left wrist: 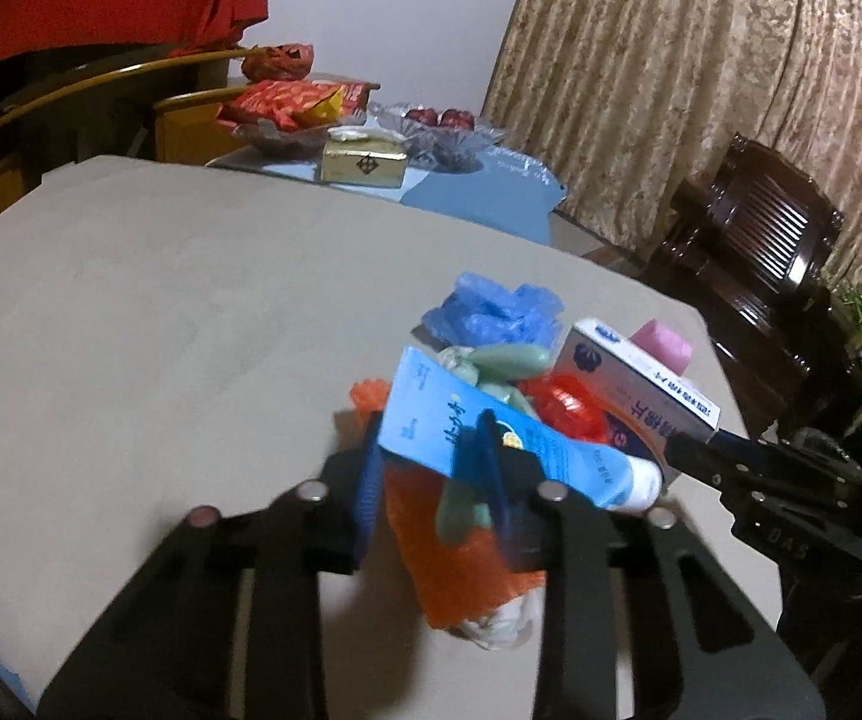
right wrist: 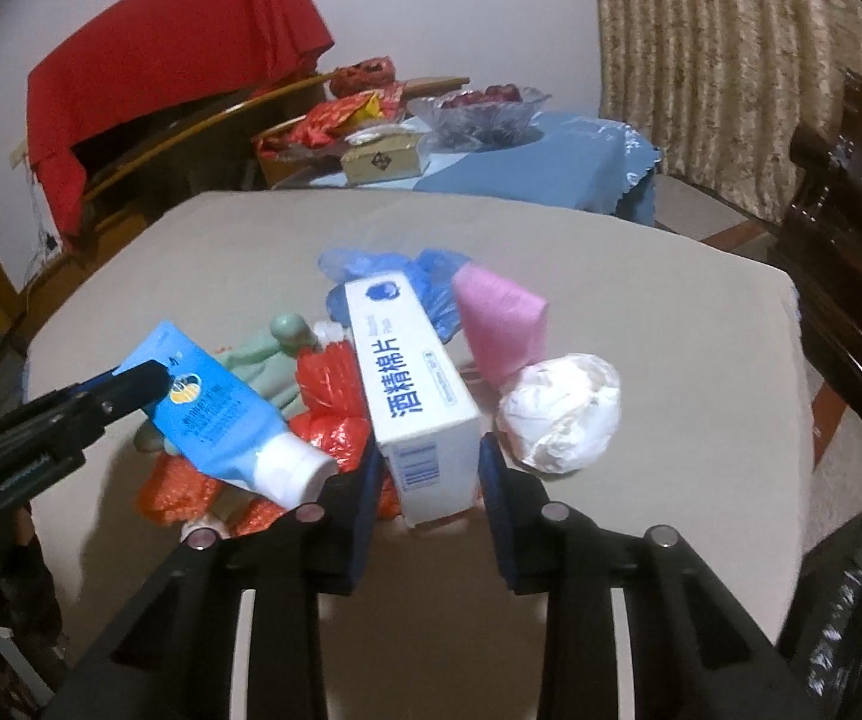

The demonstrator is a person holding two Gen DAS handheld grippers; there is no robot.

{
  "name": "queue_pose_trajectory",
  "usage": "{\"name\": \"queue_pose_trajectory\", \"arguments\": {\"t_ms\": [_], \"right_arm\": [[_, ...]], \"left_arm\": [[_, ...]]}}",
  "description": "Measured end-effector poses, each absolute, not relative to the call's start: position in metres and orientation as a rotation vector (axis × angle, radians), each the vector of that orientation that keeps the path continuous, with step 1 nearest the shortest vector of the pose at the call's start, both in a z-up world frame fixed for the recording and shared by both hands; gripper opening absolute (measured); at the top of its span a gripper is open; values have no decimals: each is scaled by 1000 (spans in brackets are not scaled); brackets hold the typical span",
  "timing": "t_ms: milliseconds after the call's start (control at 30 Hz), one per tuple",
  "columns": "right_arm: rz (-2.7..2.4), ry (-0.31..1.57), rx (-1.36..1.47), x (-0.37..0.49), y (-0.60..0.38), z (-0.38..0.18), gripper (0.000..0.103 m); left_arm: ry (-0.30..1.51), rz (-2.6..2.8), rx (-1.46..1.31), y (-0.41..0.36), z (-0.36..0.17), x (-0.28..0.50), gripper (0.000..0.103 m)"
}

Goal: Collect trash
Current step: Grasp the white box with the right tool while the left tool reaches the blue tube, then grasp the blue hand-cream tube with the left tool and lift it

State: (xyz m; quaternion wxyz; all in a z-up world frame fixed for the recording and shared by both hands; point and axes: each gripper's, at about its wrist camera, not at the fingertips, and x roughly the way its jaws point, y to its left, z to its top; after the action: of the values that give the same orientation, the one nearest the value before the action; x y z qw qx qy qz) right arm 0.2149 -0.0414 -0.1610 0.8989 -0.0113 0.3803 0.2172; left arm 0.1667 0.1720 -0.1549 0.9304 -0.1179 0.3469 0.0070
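A pile of trash lies on the beige table (left wrist: 131,312). My left gripper (left wrist: 431,480) is shut on a blue tube with a white cap (left wrist: 490,438), held over the pile; the tube also shows in the right wrist view (right wrist: 221,414). My right gripper (right wrist: 428,486) is shut on a white box with blue lettering (right wrist: 413,384), seen in the left wrist view too (left wrist: 640,396). The pile holds orange netting (left wrist: 454,570), a red wrapper (right wrist: 329,384), green gloves (right wrist: 275,354), blue plastic (left wrist: 490,312), a pink foam piece (right wrist: 499,324) and a white crumpled wad (right wrist: 559,414).
Behind the beige table stands a blue-clothed table (right wrist: 550,162) with a gold tissue box (right wrist: 380,162), glass fruit bowls (right wrist: 478,108) and red snack bags (left wrist: 293,99). A dark wooden chair (left wrist: 748,252) stands at the right. Curtains hang behind.
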Motion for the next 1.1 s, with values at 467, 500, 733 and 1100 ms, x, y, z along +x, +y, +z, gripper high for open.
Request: {"name": "queue_pose_trajectory", "arguments": {"t_ms": [467, 500, 733, 1100], "right_arm": [[354, 813, -19, 170, -99, -159, 32], [347, 820, -15, 168, -103, -163, 32], [319, 859, 2, 166, -118, -183, 31], [324, 880, 0, 163, -120, -198, 32]], "left_arm": [[721, -153, -179, 113, -147, 161, 15], [725, -163, -178, 111, -150, 160, 15], [781, -183, -181, 95, -168, 155, 19], [853, -160, -177, 93, -193, 150, 44]]}}
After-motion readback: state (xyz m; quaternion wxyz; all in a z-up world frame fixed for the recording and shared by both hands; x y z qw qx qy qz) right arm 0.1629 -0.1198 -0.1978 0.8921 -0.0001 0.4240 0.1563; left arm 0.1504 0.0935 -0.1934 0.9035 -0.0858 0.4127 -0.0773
